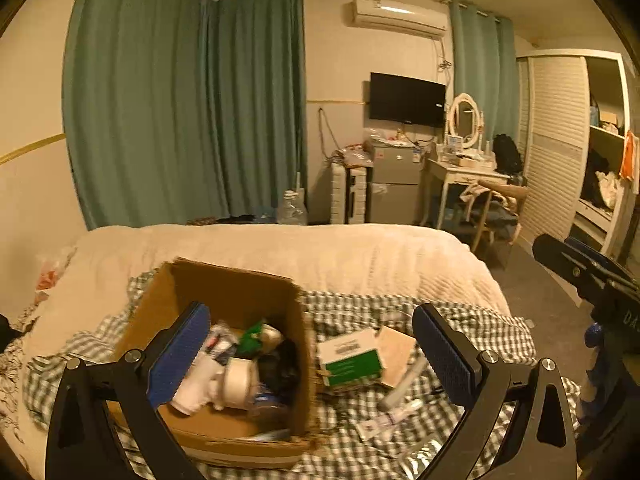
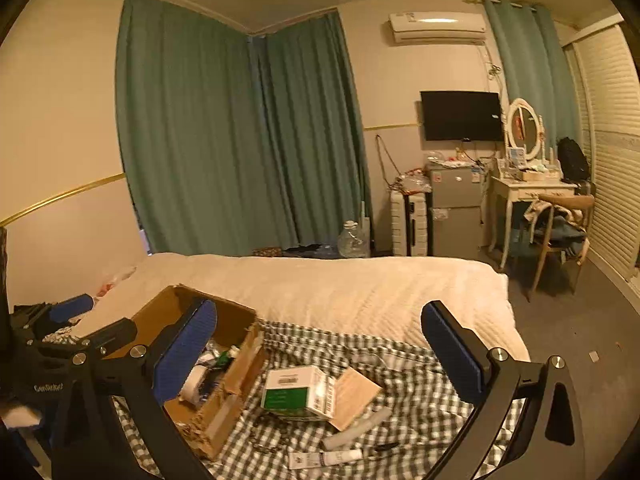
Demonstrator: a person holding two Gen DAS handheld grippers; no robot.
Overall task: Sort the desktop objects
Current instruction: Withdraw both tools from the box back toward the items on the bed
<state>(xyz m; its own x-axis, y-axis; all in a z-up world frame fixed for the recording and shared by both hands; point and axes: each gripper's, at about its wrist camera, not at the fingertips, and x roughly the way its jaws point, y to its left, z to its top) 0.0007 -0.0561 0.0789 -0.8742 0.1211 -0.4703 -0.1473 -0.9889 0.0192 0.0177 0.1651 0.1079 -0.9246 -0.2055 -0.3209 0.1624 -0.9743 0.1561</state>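
**Both grippers open and empty above a half-filled sorting box**

Nearest the lens, the left gripper [image 1: 312, 356] and the right gripper [image 2: 320, 354] each stood with jaws spread to their widest, nothing between the blue pads [image 1: 182, 354] and nothing held. Both pointed somewhat downward over the bed [image 1: 320, 256], and neither touched anything.

The cardboard box [image 1: 236, 292] serves as landmark for all places below. It rested on the checked cloth [image 1: 460, 320] spread over the near part of the bed. Inside it lay items apparently sorted already: a roll of tape [image 1: 240, 384], something white, something green and a dark lump, too blurred to name further.

Just beside the box, on the side toward the right gripper, sat a green-and-white carton [image 2: 298, 394], leaning against a tan board [image 2: 354, 396]. Beyond the board, farther from the box, lay a pale tube [image 2: 358, 428]. Nearer the cameras than the tube lay a small printed tube or packet [image 2: 324, 459]. A thin dark item [image 2: 386, 446] near it could not be identified.

Judged from this layout, the sort was midway: the hands stood between one placement and the next pick. The next move probably calls for the right gripper to descend over the carton, the largest loose item, straddle it with its jaws, close, and carry it to the box. The soft cloth may yield under pressure.
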